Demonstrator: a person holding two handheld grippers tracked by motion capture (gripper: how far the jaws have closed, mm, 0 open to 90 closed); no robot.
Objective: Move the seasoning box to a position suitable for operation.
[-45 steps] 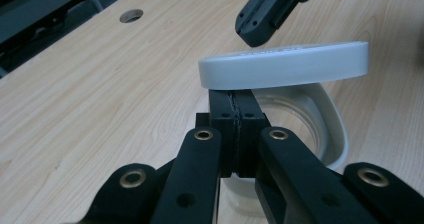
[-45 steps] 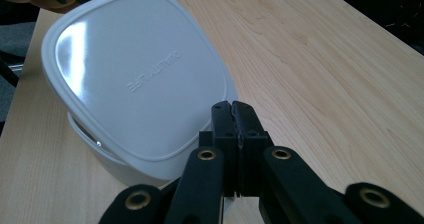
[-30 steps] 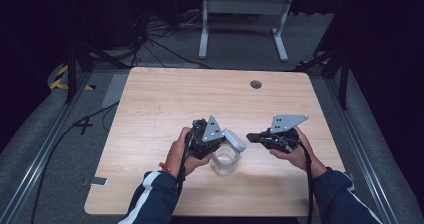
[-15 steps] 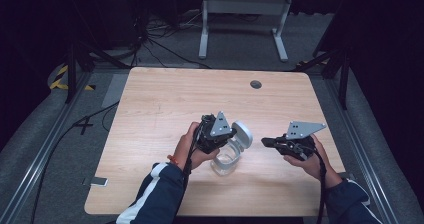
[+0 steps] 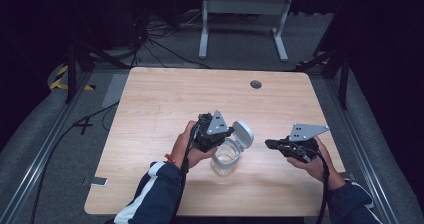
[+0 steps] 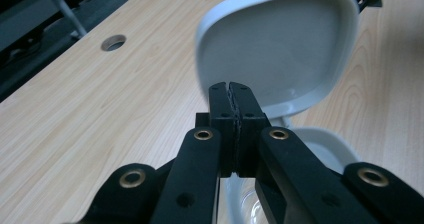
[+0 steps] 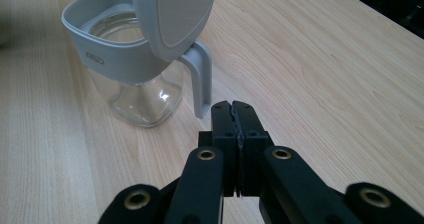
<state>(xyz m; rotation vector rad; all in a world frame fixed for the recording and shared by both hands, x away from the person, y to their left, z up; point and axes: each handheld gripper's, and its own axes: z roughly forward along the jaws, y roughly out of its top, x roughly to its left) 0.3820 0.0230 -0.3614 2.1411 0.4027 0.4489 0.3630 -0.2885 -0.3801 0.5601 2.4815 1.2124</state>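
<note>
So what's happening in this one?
A person at a wooden table holds a two-jaw gripper in each hand and is working on a small clear glass jar with a grey collar, handle and hinged lid. The lid stands open, tipped up. The left gripper is right at the jar's mouth with its jaws shut, just in front of the lid's inner face; whether it touches the lid is unclear. The right gripper, jaws also shut and holding nothing, sits apart to the jar's right, pointing toward its handle.

Evenly lit table [image 5: 165, 104] amid dark surroundings; soft shadows, faint glare on glass, slight blur up close
</note>
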